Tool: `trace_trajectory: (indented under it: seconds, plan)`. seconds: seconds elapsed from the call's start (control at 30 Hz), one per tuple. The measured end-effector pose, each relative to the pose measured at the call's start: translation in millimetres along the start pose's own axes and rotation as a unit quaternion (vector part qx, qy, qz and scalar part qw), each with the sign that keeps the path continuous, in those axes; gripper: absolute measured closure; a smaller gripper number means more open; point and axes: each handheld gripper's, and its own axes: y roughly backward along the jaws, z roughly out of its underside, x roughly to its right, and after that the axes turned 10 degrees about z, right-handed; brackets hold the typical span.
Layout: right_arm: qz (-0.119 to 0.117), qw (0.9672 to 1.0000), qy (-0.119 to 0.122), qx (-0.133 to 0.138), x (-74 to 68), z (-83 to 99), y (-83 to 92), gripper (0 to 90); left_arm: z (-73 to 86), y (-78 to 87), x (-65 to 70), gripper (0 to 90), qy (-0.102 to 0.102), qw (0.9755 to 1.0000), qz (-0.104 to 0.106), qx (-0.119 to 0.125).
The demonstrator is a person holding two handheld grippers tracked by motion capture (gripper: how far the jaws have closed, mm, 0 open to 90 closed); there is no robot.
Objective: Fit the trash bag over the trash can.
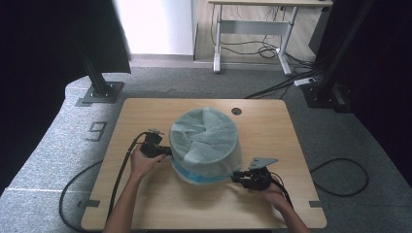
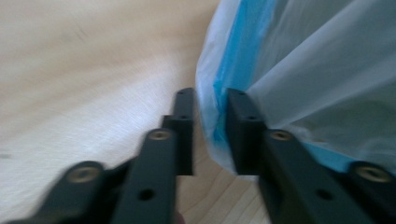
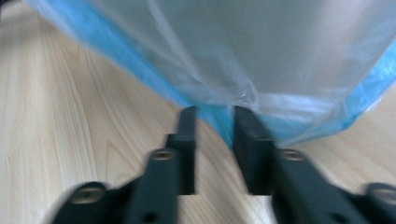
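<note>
A round blue bin [image 1: 195, 177] stands in the middle of the wooden table [image 1: 277, 145], with a translucent white bag [image 1: 206, 138] pulled over its top and sides. My left gripper [image 1: 168, 151] is at the bin's left side. Its jaws stand apart in the left gripper view, with the bag's lower edge [image 2: 210, 116] hanging in the gap of the left gripper [image 2: 210, 93]. At the bin's front right is my right gripper [image 1: 235, 175]. It is open too in the right gripper view [image 3: 215, 109], its tips at the bag's hem [image 3: 243, 100] over the blue wall [image 3: 116, 56].
A round cable hole [image 1: 236, 111] sits in the table behind the bin. Black frame posts [image 1: 99, 82] stand on the grey carpet at both back corners. A white desk [image 1: 252, 29] with cables under it is farther back. A black cable [image 1: 340, 177] loops on the floor at the right.
</note>
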Motion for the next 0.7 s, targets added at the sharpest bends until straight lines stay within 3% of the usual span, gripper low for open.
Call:
trace_trajectory:
  seconds: [0.1, 0.27, 0.47, 0.7]
  plan:
    - [0.009, 0.9989, -0.022, 0.042, 0.7, -2.0, 12.6, 49.3, 2.9, 21.1, 2.6, 48.1, -0.004, 0.9991, -0.009, 0.042]
    - [0.035, 0.9944, -0.051, 0.086, 7.9, -3.9, 30.3, 37.9, 7.5, 49.1, 8.7, 34.3, -0.01, 0.9958, -0.017, 0.09]
    - [0.056, 0.9903, -0.077, 0.102, 17.0, 1.0, 43.7, 34.1, 4.8, 77.8, 26.1, 31.4, -0.032, 0.9911, -0.017, 0.128]
    - [0.067, 0.9892, -0.087, 0.097, 20.4, 16.7, 56.1, 33.3, -15.4, 106.6, 58.2, 31.0, -0.073, 0.9848, 0.008, 0.157]
